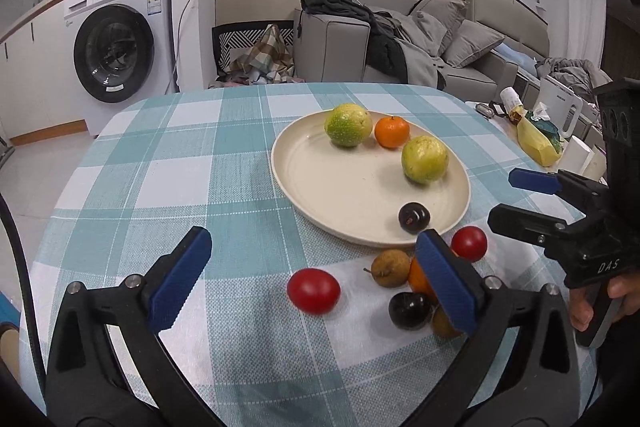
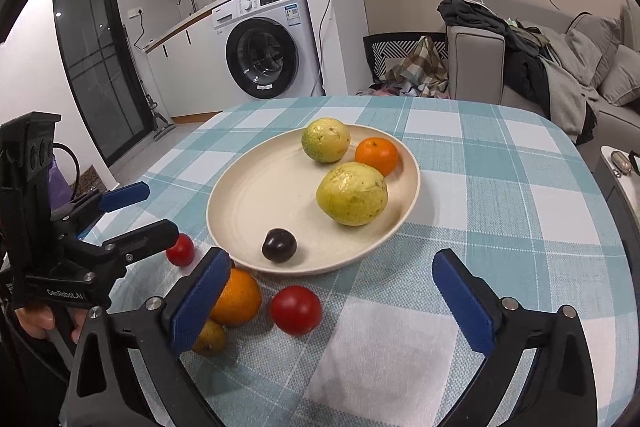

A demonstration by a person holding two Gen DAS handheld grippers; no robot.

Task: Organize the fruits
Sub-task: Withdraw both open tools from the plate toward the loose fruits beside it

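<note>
Left gripper (image 1: 316, 279): fingers spread wide and holding nothing, low in the left wrist view; one red tomato (image 1: 313, 290) sits almost centred in the gap, so the opening looks lined up to take it.
Right gripper (image 2: 332, 301): also spread and empty, at the bottom of the right wrist view, with another red tomato (image 2: 296, 309) between its fingers, nearer the left pad.
Loose fruit: a cluster lies on the worktop (image 1: 168, 163) just below the plate's near rim in the left wrist view, namely a brown pear (image 1: 390, 267), an orange (image 1: 418, 279) partly hidden by the gripper finger, a dark plum (image 1: 410, 310) and a second small brown fruit (image 1: 442, 325). They touch or nearly touch, likely because they wait there unsorted.
Plate (image 1: 320, 183): cream, centre right of the left wrist view, on the checked cloth. It carries two green-yellow fruits (image 1: 347, 125) toward its far side, a mandarin (image 1: 392, 132) between them, and a dark plum near the front rim (image 1: 414, 218).
Reason for layout: bulky fruit sits at the back, leaving the front and left of the plate bare for more.
Progress: four pieces plated, about six still off it; roughly under halfway, by my judgement.
Next move: closing gently on a tomato, since its smooth round skin could slip or roll.
</note>
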